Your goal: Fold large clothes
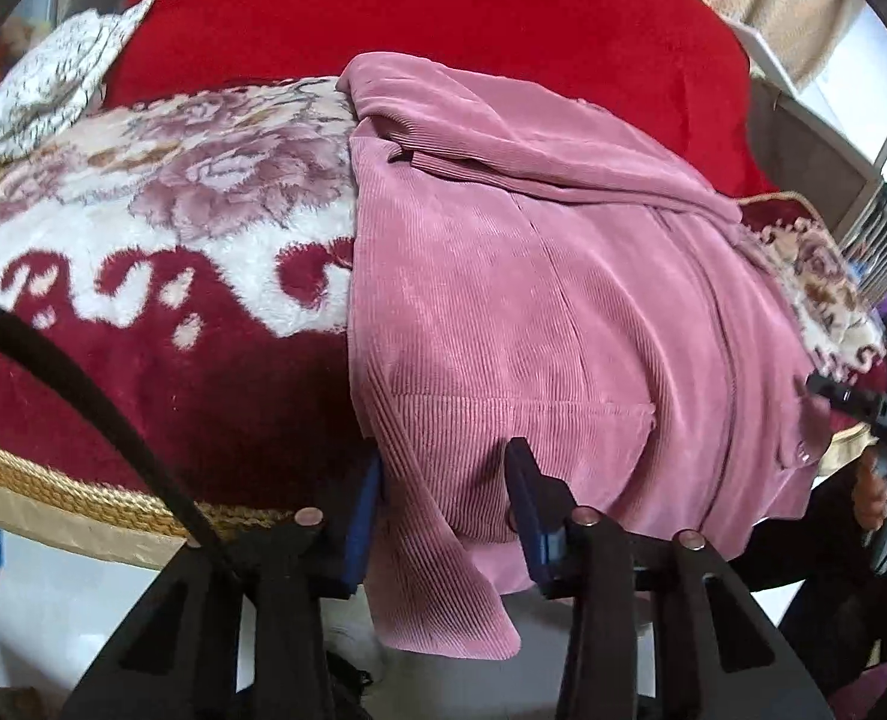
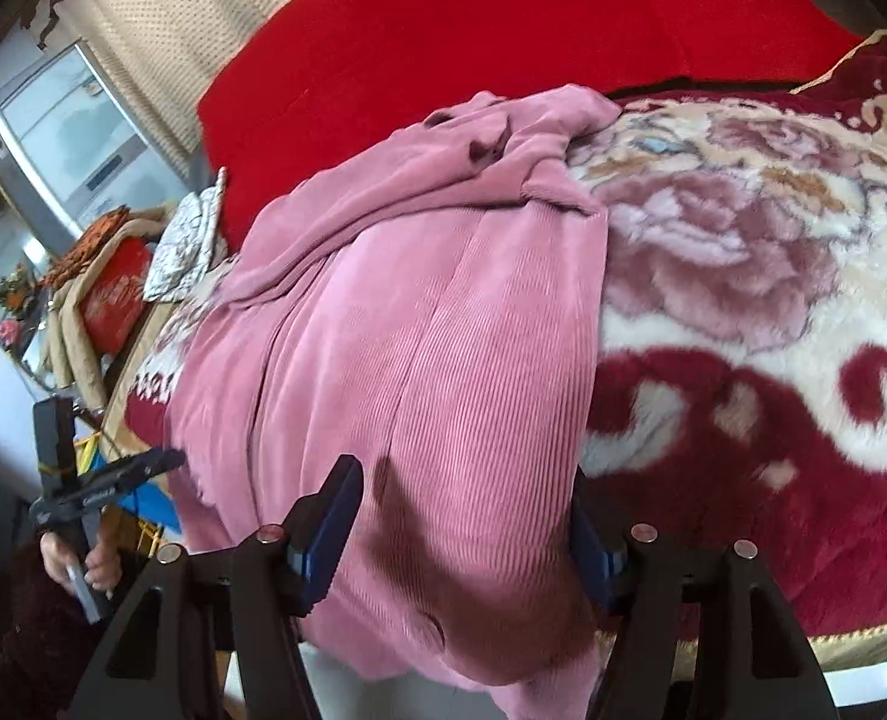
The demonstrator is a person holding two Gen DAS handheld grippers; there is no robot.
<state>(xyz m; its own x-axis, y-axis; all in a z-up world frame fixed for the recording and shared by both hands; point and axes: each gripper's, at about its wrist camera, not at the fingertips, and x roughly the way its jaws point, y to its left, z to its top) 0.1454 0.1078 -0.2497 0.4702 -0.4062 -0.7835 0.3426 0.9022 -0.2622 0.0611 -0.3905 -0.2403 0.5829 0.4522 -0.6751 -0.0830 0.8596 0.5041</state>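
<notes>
A large pink corduroy garment (image 1: pixel 539 300) lies lengthwise on a bed, its near hem hanging over the bed edge; it also shows in the right wrist view (image 2: pixel 431 324). My left gripper (image 1: pixel 443 510) is open, its blue-padded fingers either side of the hem's left corner. My right gripper (image 2: pixel 461 534) is open, its fingers straddling the hem's right part. The right gripper also shows at the right edge of the left wrist view (image 1: pixel 863 414), and the left gripper at the left edge of the right wrist view (image 2: pixel 101 486).
A red and cream floral blanket (image 1: pixel 161 222) covers the bed, with a gold-trimmed front edge (image 1: pixel 83 492). A bright red cover (image 1: pixel 419 12) lies behind the garment. A patterned pillow (image 1: pixel 53 78) sits far left. A black cable (image 1: pixel 83 384) crosses the left wrist view.
</notes>
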